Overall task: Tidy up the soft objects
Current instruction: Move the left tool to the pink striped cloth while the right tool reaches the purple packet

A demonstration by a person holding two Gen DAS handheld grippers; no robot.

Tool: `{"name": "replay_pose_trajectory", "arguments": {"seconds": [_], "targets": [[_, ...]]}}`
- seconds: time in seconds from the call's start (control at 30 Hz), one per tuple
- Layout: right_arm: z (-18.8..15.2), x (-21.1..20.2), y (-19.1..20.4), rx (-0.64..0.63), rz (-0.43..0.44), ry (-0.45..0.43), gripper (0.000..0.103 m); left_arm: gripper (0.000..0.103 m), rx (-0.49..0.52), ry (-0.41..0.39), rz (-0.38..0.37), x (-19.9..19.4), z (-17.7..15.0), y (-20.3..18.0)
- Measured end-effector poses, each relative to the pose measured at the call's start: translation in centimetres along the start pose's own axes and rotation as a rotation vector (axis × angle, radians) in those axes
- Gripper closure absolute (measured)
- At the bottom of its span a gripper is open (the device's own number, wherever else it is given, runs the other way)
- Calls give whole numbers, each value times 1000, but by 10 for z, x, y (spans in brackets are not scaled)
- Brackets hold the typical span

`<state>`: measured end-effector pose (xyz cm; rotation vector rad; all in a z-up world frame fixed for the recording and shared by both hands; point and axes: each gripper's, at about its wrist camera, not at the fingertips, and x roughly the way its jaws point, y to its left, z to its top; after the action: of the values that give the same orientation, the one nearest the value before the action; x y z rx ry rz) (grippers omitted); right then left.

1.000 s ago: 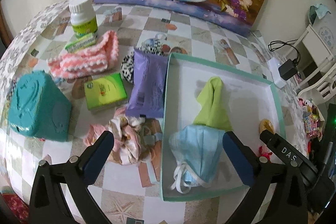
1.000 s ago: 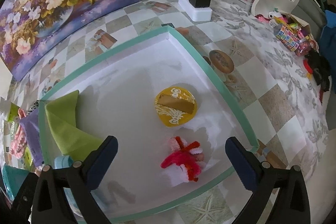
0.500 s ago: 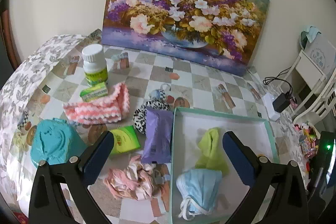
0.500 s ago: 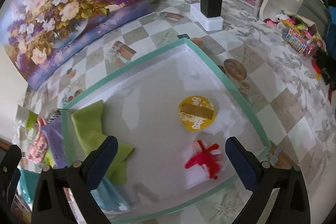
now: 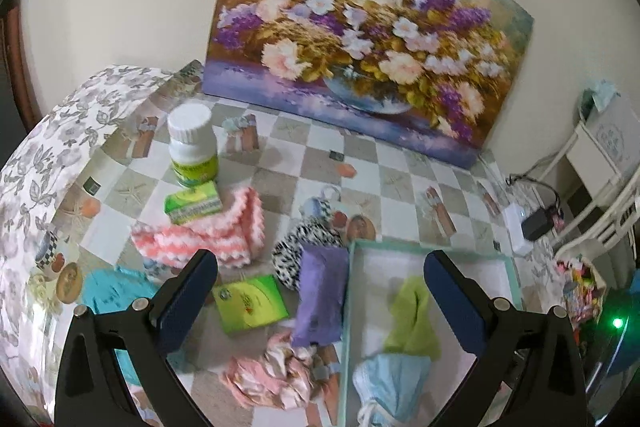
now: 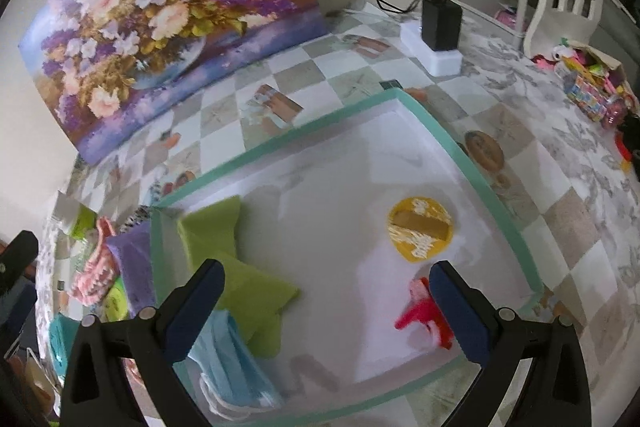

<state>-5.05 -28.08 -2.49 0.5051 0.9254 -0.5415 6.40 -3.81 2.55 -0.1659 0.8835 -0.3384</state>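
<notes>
- On the checkered table (image 5: 280, 163) lies a shallow white tray with a green rim (image 6: 452, 143), and a flower painting (image 5: 360, 39) leans against the wall behind it.
- Inside the tray are a lime green cloth (image 6: 240, 279), a light blue face mask (image 6: 236, 367), a round yellow piece (image 6: 420, 233) and a small red fluffy thing (image 6: 416, 315).
- The green cloth lies partly over the mask, near the left wall of the tray; the yellow piece and the red thing are at the other side, well apart from them.
- Left of the tray, on the table, are a purple soft pack (image 5: 320, 299) touching the tray wall, a black-and-white spotted item (image 5: 296, 251), a pink and white knitted piece (image 5: 208, 231) and a crumpled pink fabric (image 5: 272, 371).
- Also there stand a white bottle with green label (image 5: 192, 147), a small green box (image 5: 194, 205) and a flat green box (image 5: 250, 301).
- A teal object (image 5: 108, 291) is partly hidden behind the left finger.
- The left gripper (image 5: 320, 291) hangs above the table with its fingers spread wide, holding nothing.
- The right gripper (image 6: 326, 303) is above the tray, fingers also spread wide and empty; the red fluffy thing is just beside its right finger.
</notes>
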Motion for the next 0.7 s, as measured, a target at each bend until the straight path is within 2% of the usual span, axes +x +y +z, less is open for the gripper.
{"name": "replay_pose_trajectory", "arguments": {"seconds": [0.13,0.33,0.5,0.7], "targets": [[6,-9,17,-72,-57,-84,0,0,-45,-23,4,-5,18,22],[19,-27,51,-123,-36,-182,0,0,-129,-35,49,-8,42,72],[26,-29,97,-195,1,-191,0,0,-165,0,147,0,54,112],[19,-19,150,-309,89,-143,0,0,-202,60,187,13,54,140]]}}
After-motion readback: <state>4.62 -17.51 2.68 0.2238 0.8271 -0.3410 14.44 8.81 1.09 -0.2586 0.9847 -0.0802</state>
